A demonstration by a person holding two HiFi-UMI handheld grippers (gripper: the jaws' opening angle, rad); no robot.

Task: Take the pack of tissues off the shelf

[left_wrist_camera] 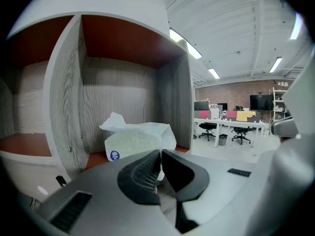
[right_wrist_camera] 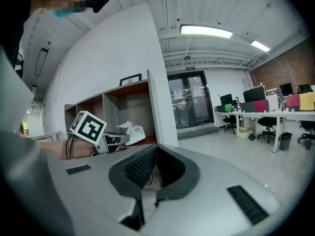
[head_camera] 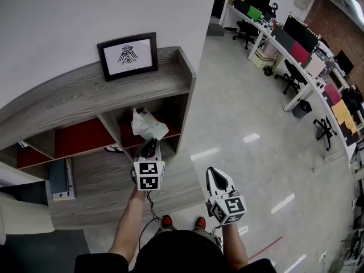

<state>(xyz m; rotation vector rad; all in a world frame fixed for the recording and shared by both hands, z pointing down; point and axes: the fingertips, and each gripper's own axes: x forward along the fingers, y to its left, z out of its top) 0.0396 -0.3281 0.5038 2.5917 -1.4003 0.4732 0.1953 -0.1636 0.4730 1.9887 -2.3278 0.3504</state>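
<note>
The pack of tissues (head_camera: 147, 125), white and crumpled with a tissue sticking up, lies in the right-hand compartment of the grey wooden shelf (head_camera: 85, 90), on its red-brown floor. My left gripper (head_camera: 149, 145) reaches into that compartment from the front. In the left gripper view the pack (left_wrist_camera: 138, 139) fills the space just behind the left gripper (left_wrist_camera: 159, 155), whose jaws are shut on a thin white edge of the wrapper. My right gripper (head_camera: 216, 174) hangs lower and to the right, over the floor, shut and holding nothing. The right gripper view shows the pack (right_wrist_camera: 132, 132) beyond the right gripper (right_wrist_camera: 155, 149).
A framed bird drawing (head_camera: 128, 54) stands on the shelf top. Books (head_camera: 60, 179) lie on the lower left shelf board. The compartment's side walls (left_wrist_camera: 64, 107) stand close on both sides of the pack. Desks with chairs and monitors (head_camera: 296, 44) line the far right.
</note>
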